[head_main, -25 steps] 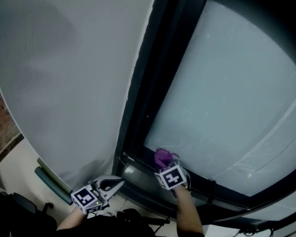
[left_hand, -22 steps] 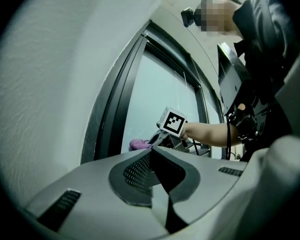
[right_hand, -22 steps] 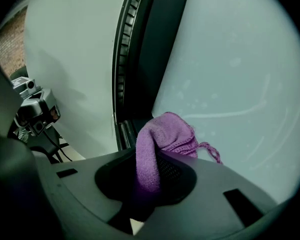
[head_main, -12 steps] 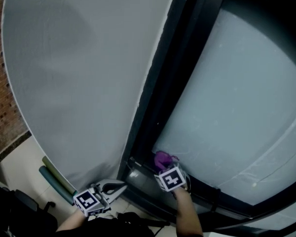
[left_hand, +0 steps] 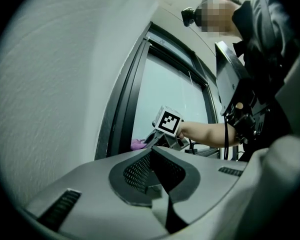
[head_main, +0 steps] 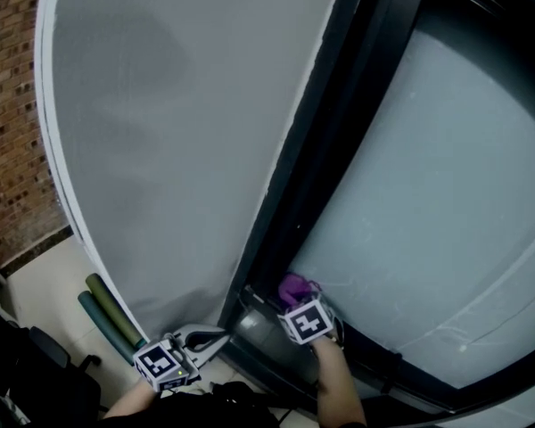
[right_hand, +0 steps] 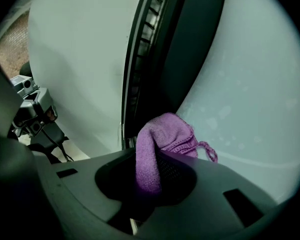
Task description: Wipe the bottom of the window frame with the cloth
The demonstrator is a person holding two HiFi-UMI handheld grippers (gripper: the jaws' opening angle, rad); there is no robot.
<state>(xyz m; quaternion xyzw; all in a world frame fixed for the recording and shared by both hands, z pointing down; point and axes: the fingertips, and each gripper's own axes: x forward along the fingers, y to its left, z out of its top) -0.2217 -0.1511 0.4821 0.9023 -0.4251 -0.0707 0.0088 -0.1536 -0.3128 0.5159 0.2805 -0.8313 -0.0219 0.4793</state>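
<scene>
Purple knitted cloth [right_hand: 162, 139], clamped in right gripper [right_hand: 150, 179], meets dark window frame [head_main: 325, 123] at its bottom corner for wiping; left gripper [left_hand: 152, 156], jaws together and empty, idles near left.

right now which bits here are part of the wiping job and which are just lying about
In the job:
- purple cloth, clamped in the right claw
- window frame, with the cloth at its bottom corner

Just lying about:
- green rolls on the floor
- brick wall
- left claw, shut on nothing, held clear of the frame
</scene>
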